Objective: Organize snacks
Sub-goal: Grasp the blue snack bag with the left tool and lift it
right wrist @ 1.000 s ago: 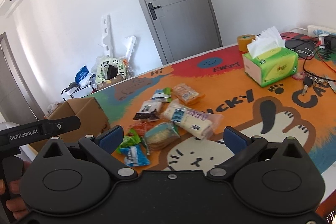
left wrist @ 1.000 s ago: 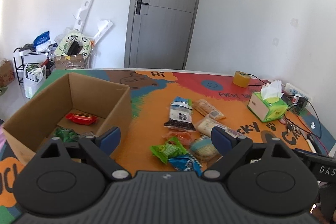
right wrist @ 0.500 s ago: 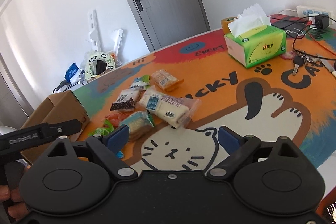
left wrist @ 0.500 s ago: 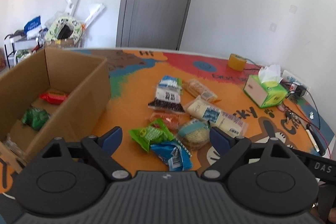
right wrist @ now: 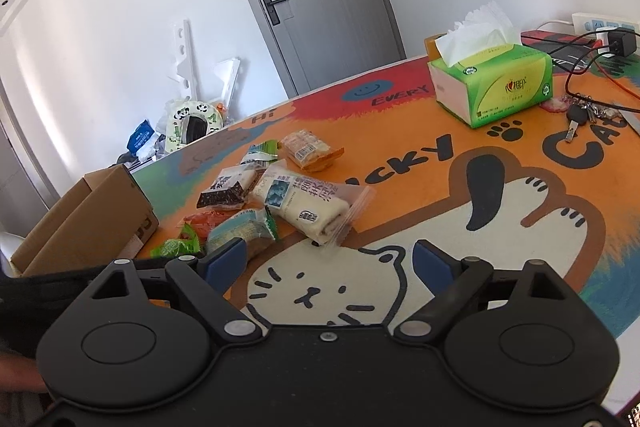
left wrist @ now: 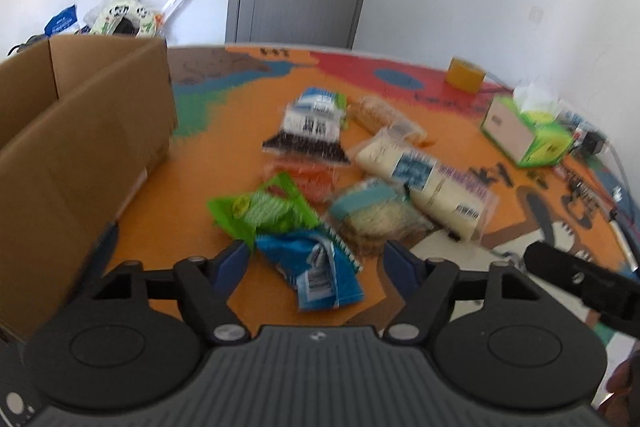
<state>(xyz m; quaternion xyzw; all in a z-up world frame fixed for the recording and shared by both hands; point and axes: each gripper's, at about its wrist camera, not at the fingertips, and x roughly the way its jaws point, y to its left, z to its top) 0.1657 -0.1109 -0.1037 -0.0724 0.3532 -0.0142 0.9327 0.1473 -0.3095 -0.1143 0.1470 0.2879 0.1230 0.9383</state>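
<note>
Two sets of tongs hang over a table covered by a printed cartoon-cat mat. The left tongs (left wrist: 314, 259), black arms tipped with blue pads, are closing, with the crinkled blue snack packet (left wrist: 316, 267) lying between the pads; neither pad presses on it yet. Touching that packet's far edge lies a glossy green packet (left wrist: 260, 213), and just beside it to the right a clear-wrapped square cake with a teal label (left wrist: 372, 215). Beyond these the loose pile runs toward the middle of the table: an orange-red wrapper (left wrist: 312, 179), a long pale roll in a clear bag (left wrist: 424, 183), a black-and-white flat pack (left wrist: 308, 135) and a small golden pastry pack (left wrist: 380, 115). An open cardboard box (left wrist: 80, 155), plain brown and corrugated, stands at the left edge of the table.

The right tongs (right wrist: 326, 261) stand wide, closing slightly, with nothing between the pads; beneath them is the bare mat (right wrist: 400, 227), and the snack pile sits just left of them. A green tissue box (right wrist: 496, 87) with white tissue sticking up, and keys (right wrist: 580, 115), lie toward the far right corner.
</note>
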